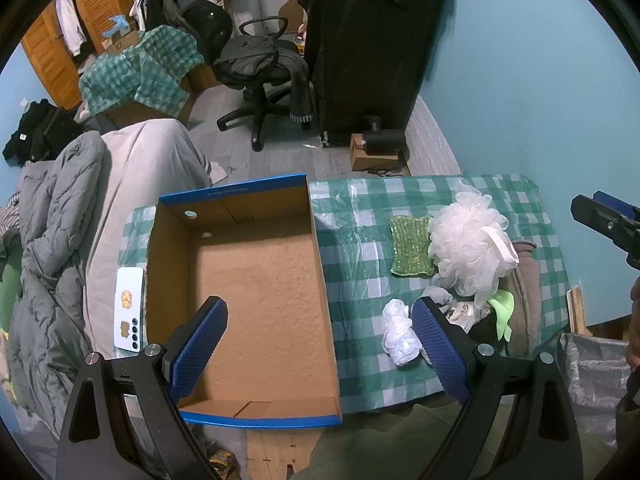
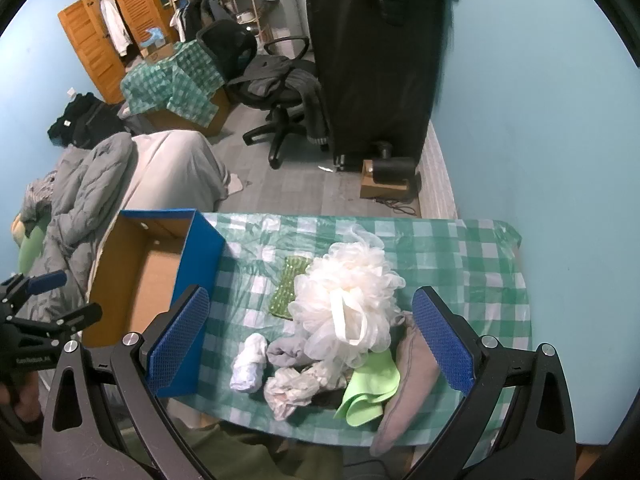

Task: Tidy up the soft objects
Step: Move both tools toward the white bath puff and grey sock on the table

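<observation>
A: Hovering, left gripper point(image 1: 320, 344) spread wide, nothing between the pads, above the blue cardboard box point(image 1: 320, 280).
B: Right gripper point(image 2: 312, 340)?
A: Also spread, holding nothing, over the soft pile: white loofah point(image 2: 348, 292), green sponge point(image 2: 286, 292), white sock point(image 2: 250, 368), lime cloth point(image 2: 368, 392) on the checkered tablecloth point(image 2: 460, 248).
B: Readable text?
A: Box-rim print too blurred.

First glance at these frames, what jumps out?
The fluffy white bath sponge sits atop a heap of soft things on the green checked tablecloth, with a lime green cloth just below it. To the left stands an empty blue-rimmed cardboard box. Both open claws, left and right, hold nothing.
</observation>
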The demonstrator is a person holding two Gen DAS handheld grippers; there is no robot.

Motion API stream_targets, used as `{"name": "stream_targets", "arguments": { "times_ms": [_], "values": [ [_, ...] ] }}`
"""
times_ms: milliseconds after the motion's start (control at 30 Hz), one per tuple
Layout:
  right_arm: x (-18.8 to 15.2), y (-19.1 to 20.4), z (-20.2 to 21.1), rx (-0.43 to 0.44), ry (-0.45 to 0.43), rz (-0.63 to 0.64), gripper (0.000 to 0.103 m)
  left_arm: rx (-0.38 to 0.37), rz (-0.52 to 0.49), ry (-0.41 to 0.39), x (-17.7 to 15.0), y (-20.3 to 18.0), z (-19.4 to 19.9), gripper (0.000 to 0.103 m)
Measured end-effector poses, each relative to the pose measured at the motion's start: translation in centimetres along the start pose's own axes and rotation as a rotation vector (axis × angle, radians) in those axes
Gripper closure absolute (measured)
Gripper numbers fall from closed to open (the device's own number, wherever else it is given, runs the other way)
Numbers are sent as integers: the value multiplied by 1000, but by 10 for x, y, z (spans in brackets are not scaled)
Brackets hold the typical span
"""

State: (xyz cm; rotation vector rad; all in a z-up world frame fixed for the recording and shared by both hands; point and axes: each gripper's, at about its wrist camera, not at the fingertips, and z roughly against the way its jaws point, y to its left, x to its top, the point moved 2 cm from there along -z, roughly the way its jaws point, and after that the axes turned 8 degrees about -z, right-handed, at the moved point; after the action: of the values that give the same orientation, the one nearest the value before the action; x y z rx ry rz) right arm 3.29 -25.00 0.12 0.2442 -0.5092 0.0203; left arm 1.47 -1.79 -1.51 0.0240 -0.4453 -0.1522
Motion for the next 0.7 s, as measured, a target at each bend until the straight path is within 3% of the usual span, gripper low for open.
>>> {"name": "stream_targets", "arguments": {
  "times_ms": [367,400,700],
  "values": [
    [-5,-2,-7,-3,6,-3,2,-19,4,10,3,-9,1,8],
    [-5,-2,-7,-4,6,-3,2,3,-11,65,-4,-3,1,8],
    [-14,-18,-1,-4,15,-25,2,8,-39,167,-7,-9,-5,8]
  ]
}}
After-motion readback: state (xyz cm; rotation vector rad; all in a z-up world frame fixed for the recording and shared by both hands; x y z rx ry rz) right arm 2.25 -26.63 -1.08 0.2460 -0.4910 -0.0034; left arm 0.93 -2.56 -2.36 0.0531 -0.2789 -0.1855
